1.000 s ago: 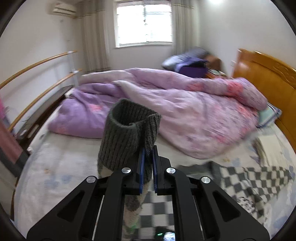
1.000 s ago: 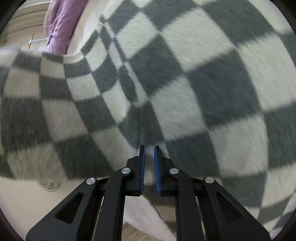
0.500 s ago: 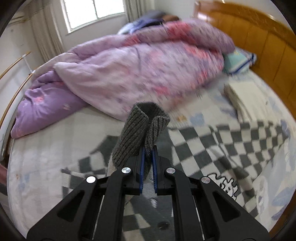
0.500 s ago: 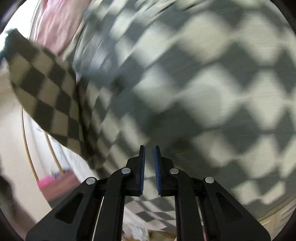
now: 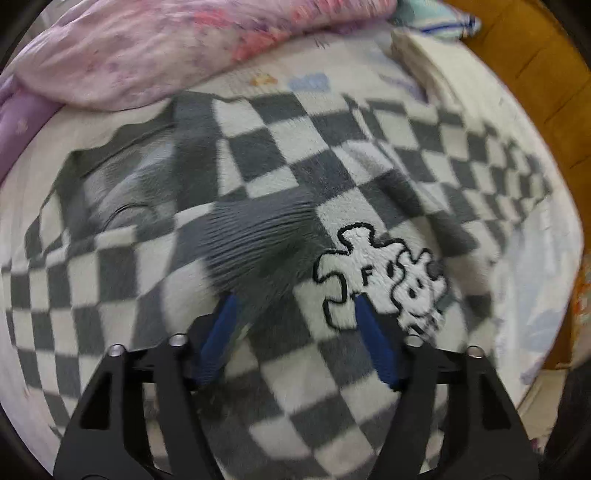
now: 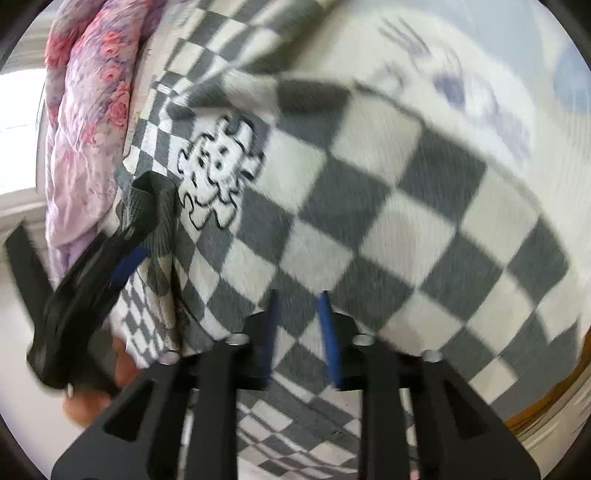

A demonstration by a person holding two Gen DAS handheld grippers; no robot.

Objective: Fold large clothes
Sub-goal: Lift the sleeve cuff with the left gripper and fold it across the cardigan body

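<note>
A grey-and-white checkered sweater (image 5: pixel 280 158) lies spread on the bed, with a puzzle-piece patch (image 5: pixel 380 273) on its front. Its grey ribbed cuff (image 5: pixel 258 236) rests flat on the body, just beyond my left gripper (image 5: pixel 295 301). That gripper points steeply down with its jaws opening wide, and the pads press on nothing. My right gripper (image 6: pixel 300 295) hovers over the sweater (image 6: pixel 388 229) with jaws opening and only cloth below them. In the right wrist view the left gripper (image 6: pixel 125 258) shows beside the cuff (image 6: pixel 155 199) and the patch (image 6: pixel 218 173).
A pink and purple quilt (image 5: pixel 147 48) is heaped along the far side of the bed. A wooden headboard (image 5: pixel 535 74), a striped pillow (image 5: pixel 436 18) and a folded cream cloth (image 5: pixel 424 62) lie at the right. A hand (image 6: pixel 92 402) holds the left gripper.
Both grippers were shut and now stand open. The left one came down and let go of the cuff, which now lies on the sweater. The right view swung across the sweater.
</note>
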